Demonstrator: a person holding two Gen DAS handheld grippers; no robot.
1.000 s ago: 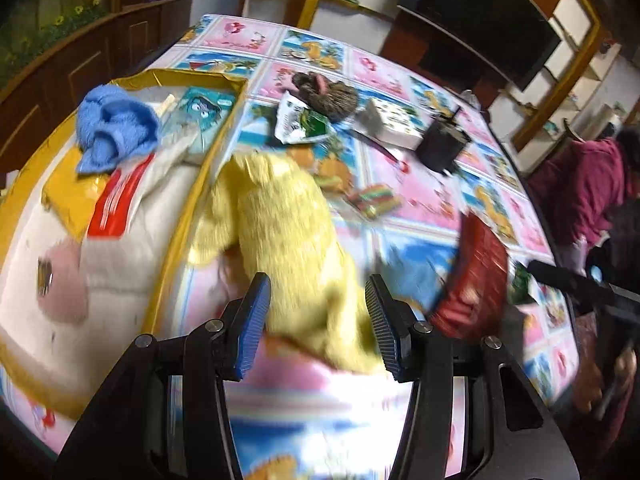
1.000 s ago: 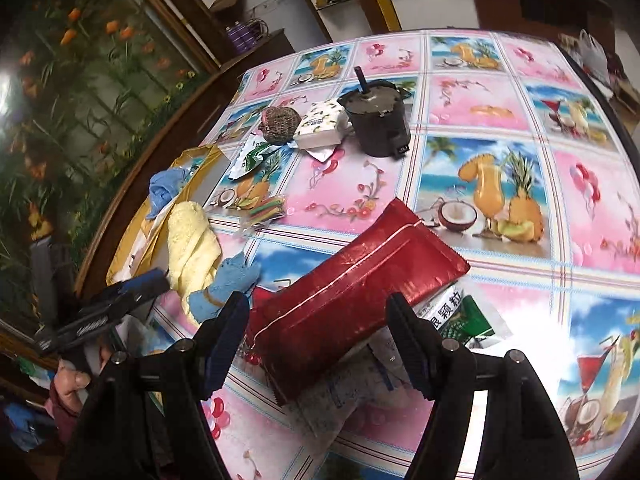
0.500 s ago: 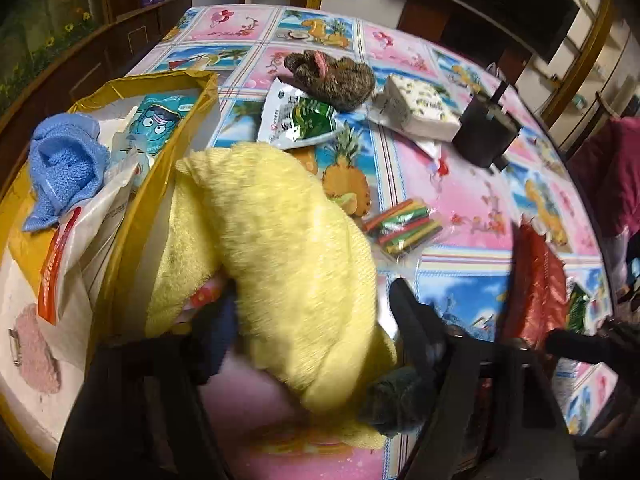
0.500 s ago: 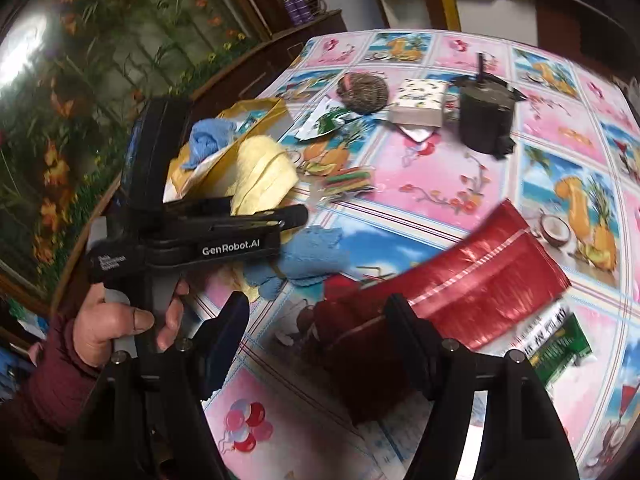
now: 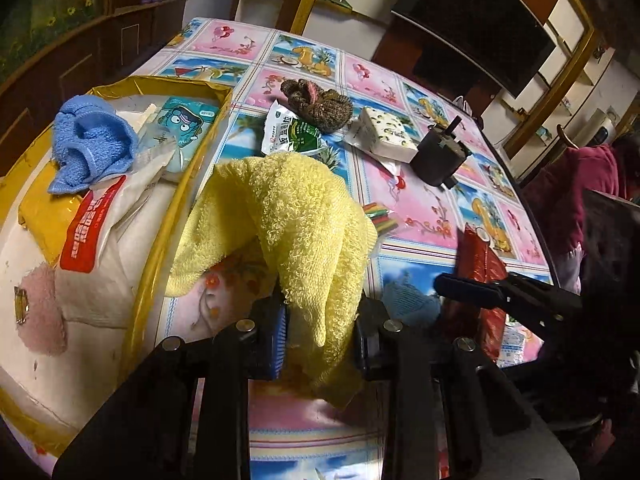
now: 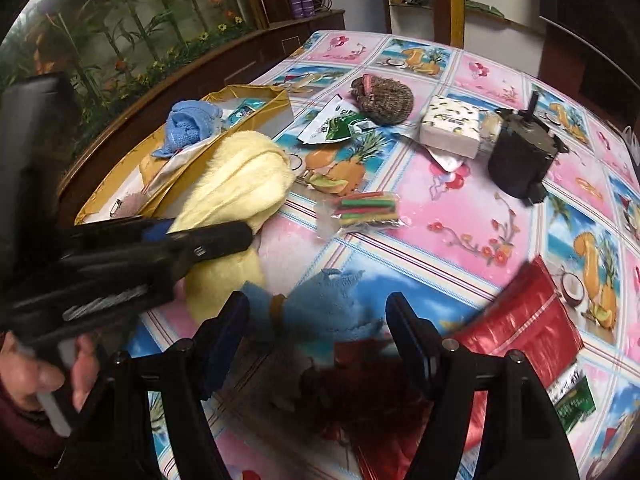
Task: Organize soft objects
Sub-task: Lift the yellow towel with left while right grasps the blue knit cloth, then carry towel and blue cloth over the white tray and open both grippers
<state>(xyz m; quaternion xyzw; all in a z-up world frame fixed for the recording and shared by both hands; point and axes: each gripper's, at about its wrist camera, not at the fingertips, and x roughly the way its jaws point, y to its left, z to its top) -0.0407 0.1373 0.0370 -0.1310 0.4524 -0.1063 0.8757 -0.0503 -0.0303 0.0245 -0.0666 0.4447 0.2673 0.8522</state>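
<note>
Two grippers share the job, and the advice runs from the biggest thing down. Filling the left of the left wrist view, the gold box [image 5: 182, 200] already holds a blue cloth [image 5: 90, 144] and some packets, so it reads as the likely home for soft things; any lift should clear its near rim before the release.

Next is the yellow towel [image 5: 296, 224], heaped at centre frame just beside that rim, with one fold hanging down between the pads of the left gripper [image 5: 320, 336]. Its jaws have just been closing and now look clamped on that fold. A pinch on a single fold lets the rest trail, so the lift ought to be high and slow enough that the tail does not drag the candy pack [image 5: 380, 218] lying close by.

Smaller, the blue rag [image 6: 328, 308] sits low in the right wrist view, between the parted, empty jaws of the right gripper [image 6: 320, 336]. A dark red pouch [image 6: 520, 332] lies against it at lower right; the pads should close on the rag alone.
</note>
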